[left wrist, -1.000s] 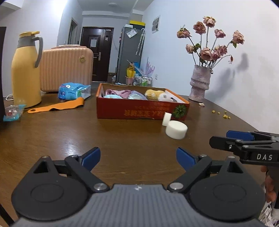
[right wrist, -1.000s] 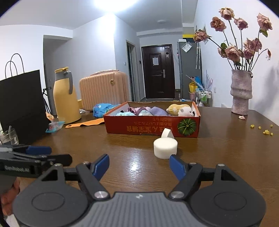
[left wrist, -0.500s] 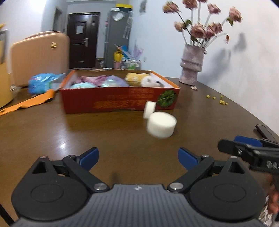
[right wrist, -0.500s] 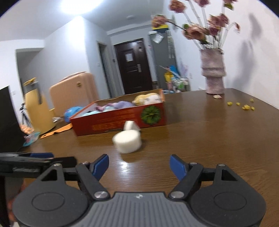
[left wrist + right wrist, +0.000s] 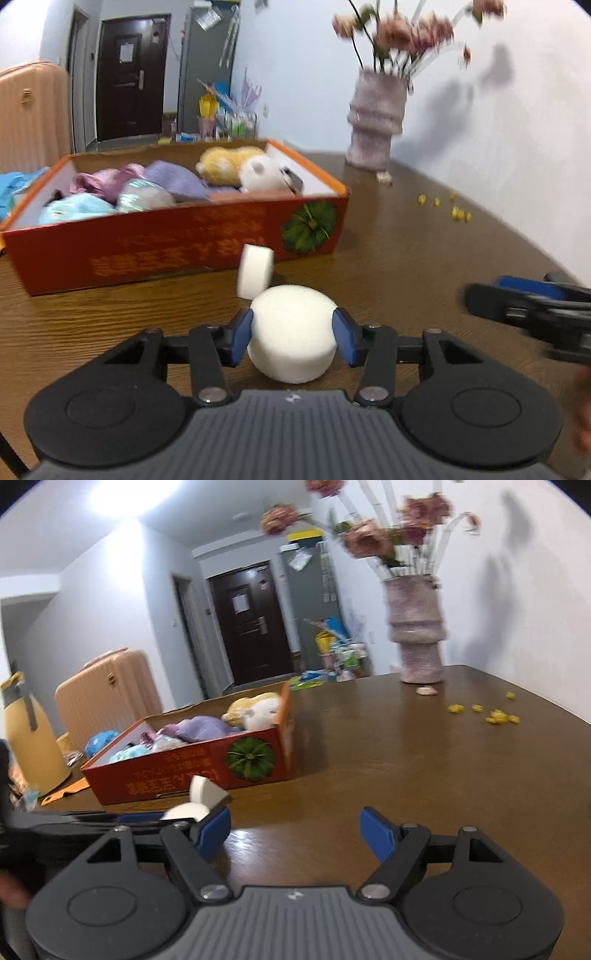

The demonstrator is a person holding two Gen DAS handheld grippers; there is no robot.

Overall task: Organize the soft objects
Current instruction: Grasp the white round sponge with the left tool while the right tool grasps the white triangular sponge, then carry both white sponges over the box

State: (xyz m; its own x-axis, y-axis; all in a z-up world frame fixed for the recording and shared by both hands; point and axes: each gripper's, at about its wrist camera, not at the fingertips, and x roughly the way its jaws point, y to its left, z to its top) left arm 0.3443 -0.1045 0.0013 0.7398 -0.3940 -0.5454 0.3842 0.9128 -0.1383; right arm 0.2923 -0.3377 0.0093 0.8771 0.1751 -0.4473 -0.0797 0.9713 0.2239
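Note:
A large white round sponge [image 5: 293,332] sits on the brown table between the fingers of my left gripper [image 5: 293,338], whose blue pads touch both its sides. A smaller white sponge [image 5: 255,271] stands on edge just behind it, in front of the red cardboard box [image 5: 166,251]. The box holds soft toys and cloths [image 5: 155,184]. My right gripper [image 5: 295,830] is open and empty over bare table, to the right of the sponges [image 5: 205,792] and of the box [image 5: 184,764]. It also shows in the left wrist view [image 5: 524,310].
A pink vase of flowers [image 5: 376,125] stands at the far right of the table, with yellow crumbs [image 5: 454,210] near it. A yellow thermos [image 5: 29,738] and a peach suitcase [image 5: 107,694] are at the far left behind the box.
My left gripper moved forward to the large sponge and closed its fingers onto it. My right gripper swung to the right and moved closer to the box.

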